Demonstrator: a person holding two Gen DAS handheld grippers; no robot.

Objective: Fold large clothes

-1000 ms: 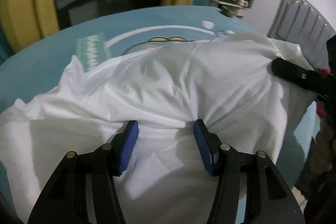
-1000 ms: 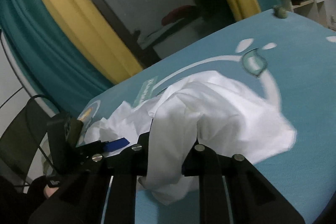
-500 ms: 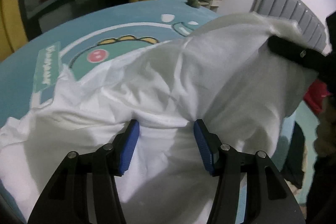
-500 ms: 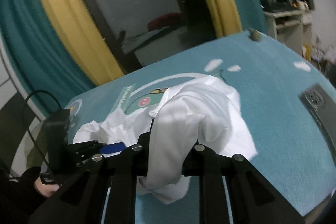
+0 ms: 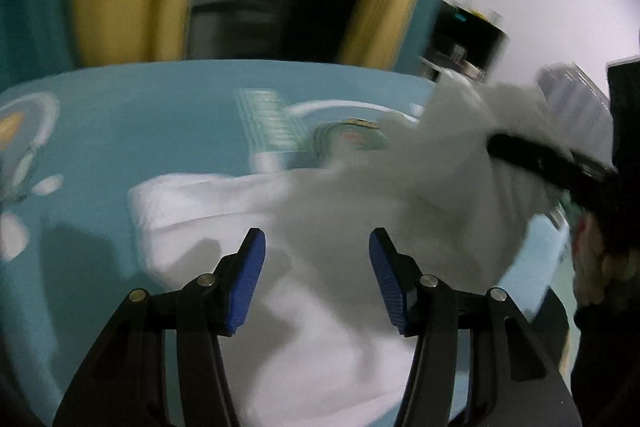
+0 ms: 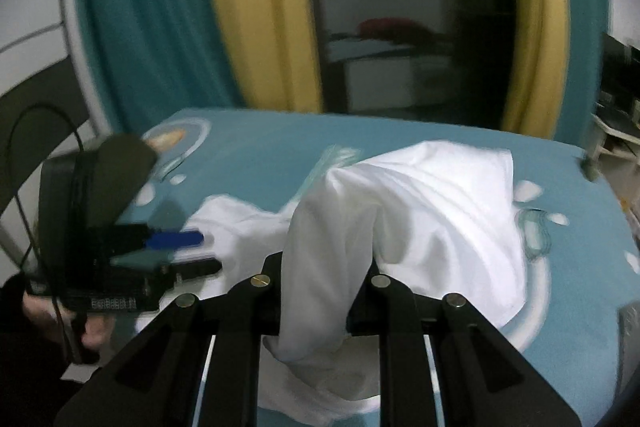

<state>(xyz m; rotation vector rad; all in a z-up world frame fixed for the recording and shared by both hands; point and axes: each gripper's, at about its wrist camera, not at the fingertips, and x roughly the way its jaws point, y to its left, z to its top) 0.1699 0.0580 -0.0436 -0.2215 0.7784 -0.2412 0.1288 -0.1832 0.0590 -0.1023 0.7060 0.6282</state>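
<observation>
Teal printed mat [image 6: 400,155] over the whole work surface, teal and yellow curtains [image 6: 256,7] behind. White garment [image 6: 432,211] bunched across the mat's middle, one part lifted off it. Right gripper [image 6: 320,291] pinching a thick fold of that cloth, loose end drooping below the jaws. Left gripper [image 5: 316,267] spread wide just over the cloth, blue pads [image 5: 248,287] clear of it, nothing pinched. Likely step: raising the garment to shake it flat before any fold. Best done by taking a second corner or hem edge with the free gripper, drawing both apart until taut, then laying it down smooth and centred, without dragging bunched layers along
</observation>
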